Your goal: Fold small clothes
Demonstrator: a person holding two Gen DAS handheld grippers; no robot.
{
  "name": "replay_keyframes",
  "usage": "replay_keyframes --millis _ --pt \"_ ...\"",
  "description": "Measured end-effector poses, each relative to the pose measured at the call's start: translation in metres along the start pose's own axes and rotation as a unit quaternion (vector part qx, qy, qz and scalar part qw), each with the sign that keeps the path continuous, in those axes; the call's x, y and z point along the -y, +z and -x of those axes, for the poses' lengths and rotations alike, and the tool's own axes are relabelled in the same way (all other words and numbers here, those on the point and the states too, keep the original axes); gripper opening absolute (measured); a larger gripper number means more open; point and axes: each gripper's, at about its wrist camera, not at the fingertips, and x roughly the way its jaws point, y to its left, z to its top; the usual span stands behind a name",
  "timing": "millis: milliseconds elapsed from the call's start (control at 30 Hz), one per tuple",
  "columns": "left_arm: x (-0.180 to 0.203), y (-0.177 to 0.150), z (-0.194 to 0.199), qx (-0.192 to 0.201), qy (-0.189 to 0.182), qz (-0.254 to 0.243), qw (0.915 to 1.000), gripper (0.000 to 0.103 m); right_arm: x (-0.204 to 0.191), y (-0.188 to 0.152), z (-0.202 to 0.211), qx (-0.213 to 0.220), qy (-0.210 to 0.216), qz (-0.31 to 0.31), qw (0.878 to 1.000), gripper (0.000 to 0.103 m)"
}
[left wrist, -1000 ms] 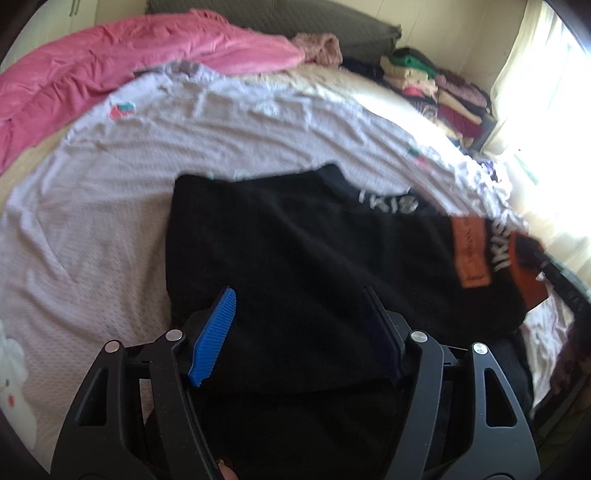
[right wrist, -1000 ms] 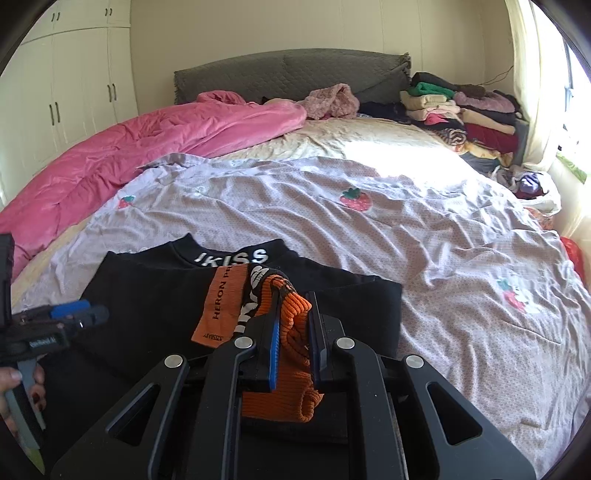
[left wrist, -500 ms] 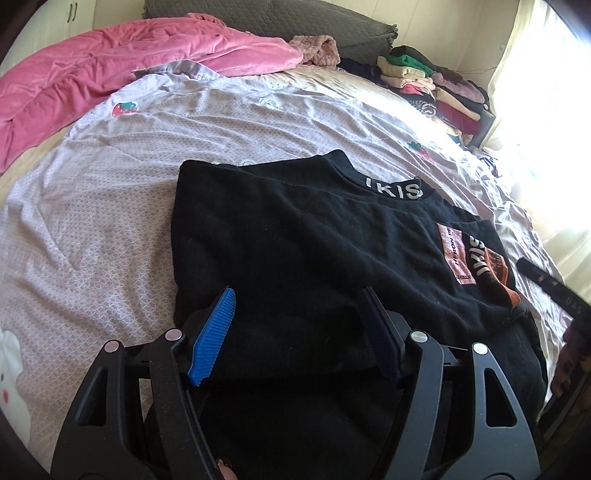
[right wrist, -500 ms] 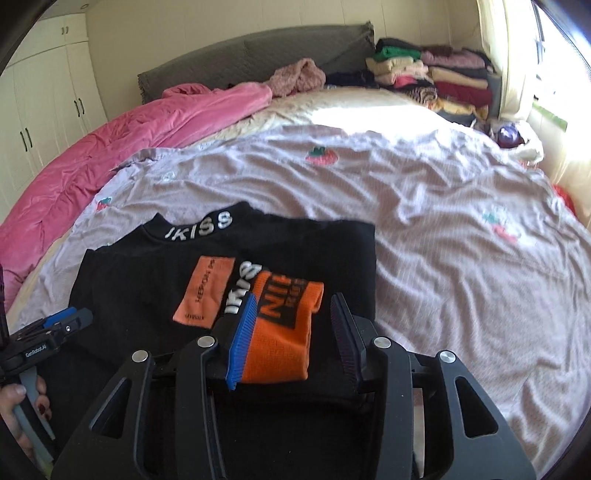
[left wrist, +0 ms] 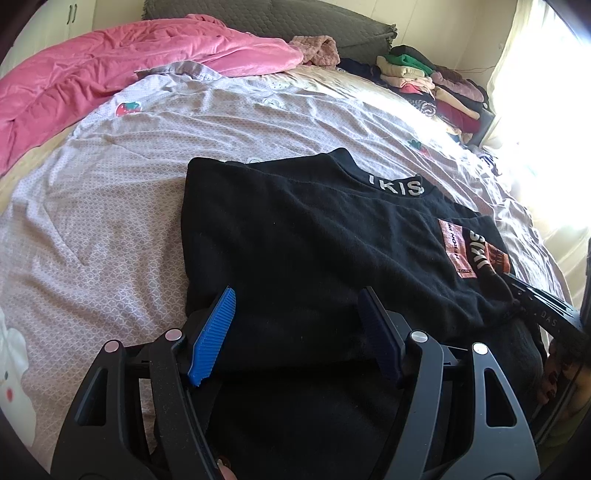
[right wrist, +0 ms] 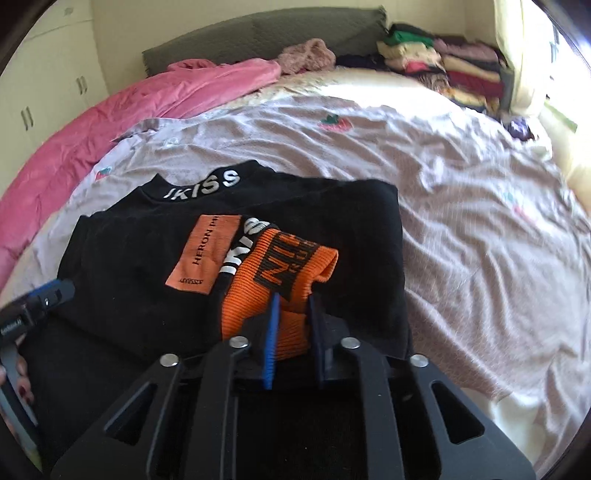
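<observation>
A black sweater (left wrist: 317, 236) with white collar lettering and an orange chest patch lies on the bed; it also shows in the right wrist view (right wrist: 147, 266). My left gripper (left wrist: 297, 314) is open over the sweater's near left part, holding nothing. My right gripper (right wrist: 293, 304) is shut on the orange ribbed cuff (right wrist: 280, 273) of the sleeve, which is folded across the sweater's front. The right gripper's body shows at the right edge of the left wrist view (left wrist: 543, 310). The left gripper's tip shows at the left edge of the right wrist view (right wrist: 48, 295).
The bed carries a lilac strawberry-print sheet (left wrist: 110, 206). A pink duvet (left wrist: 110, 74) lies bunched at the far left. A stack of folded clothes (right wrist: 443, 62) sits at the far right by the window. A grey headboard (right wrist: 258, 33) is behind.
My right gripper opened half a second ago with the cuff lying on the sweater, and has now shut on the cuff again. The left gripper stays open and has hardly moved.
</observation>
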Motion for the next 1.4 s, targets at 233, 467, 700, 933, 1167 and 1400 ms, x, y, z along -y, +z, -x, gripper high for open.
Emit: replay_keyframes --millis 233,467,700,933,1167,1400 --pt "0.0 -0.001 0.001 -0.001 0.001 -0.005 1.0 0.061 0.001 0.005 0.025 0.054 -0.041 0.042 0.997 0.004" --pt "0.002 -0.002 0.001 -0.002 0.003 -0.008 1.0 0.061 0.01 -0.003 -0.001 -0.001 -0.058 0.033 0.998 0.005" --pt "0.004 -0.003 0.002 -0.002 0.008 -0.012 0.9999 0.061 -0.002 0.003 0.026 0.039 -0.021 0.017 0.999 0.023" --pt "0.004 -0.003 0.002 -0.002 0.009 -0.014 0.9999 0.061 -0.068 0.013 0.016 0.029 0.049 0.098 0.994 0.03" --pt "0.004 -0.004 0.002 -0.005 0.007 -0.015 0.9998 0.061 -0.096 0.016 -0.028 -0.028 0.025 0.138 0.99 0.031" --pt "0.008 -0.006 0.003 -0.006 0.014 -0.028 0.9995 0.062 -0.064 0.009 -0.035 -0.037 0.007 0.096 0.995 0.051"
